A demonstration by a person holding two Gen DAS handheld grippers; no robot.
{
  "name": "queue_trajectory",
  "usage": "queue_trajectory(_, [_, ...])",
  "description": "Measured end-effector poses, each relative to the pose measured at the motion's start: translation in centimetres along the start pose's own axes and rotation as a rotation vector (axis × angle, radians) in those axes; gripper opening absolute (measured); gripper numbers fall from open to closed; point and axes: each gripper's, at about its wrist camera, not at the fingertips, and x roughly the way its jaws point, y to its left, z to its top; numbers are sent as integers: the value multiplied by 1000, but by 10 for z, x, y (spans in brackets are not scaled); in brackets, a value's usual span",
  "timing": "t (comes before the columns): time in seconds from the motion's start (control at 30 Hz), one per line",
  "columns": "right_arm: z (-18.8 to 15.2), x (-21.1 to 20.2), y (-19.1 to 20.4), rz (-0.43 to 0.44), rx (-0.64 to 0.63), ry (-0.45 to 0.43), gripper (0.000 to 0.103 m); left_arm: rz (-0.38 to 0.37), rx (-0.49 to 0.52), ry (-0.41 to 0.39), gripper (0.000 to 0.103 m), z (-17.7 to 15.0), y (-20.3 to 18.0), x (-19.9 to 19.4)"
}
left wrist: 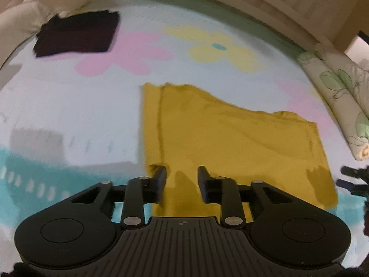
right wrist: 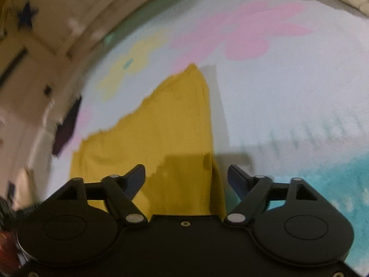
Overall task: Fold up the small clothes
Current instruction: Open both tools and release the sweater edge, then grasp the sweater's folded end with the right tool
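A mustard-yellow garment (left wrist: 230,138) lies partly folded on a floral bed sheet (left wrist: 69,106), its left edge doubled over; the left hand-held gripper (left wrist: 182,175) hovers part-open over the near hem, holding nothing; the right hand-held gripper (right wrist: 186,176) gapes wide, empty; pinching both near corners evenly should keep the next fold square; a dark folded garment (left wrist: 76,34) sits well apart.
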Motion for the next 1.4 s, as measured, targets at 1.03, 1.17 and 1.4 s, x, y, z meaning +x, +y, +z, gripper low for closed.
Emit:
queue_trajectory(1.03, [38, 71, 19, 44, -56, 118, 57, -7, 48, 102, 30, 0, -32, 47])
queue_trajectory(1.17, [38, 69, 14, 25, -33, 131, 28, 5, 47, 101, 30, 1, -33, 47])
queue_trajectory(1.4, [37, 70, 27, -44, -79, 121, 27, 133, 67, 98, 30, 2, -32, 50])
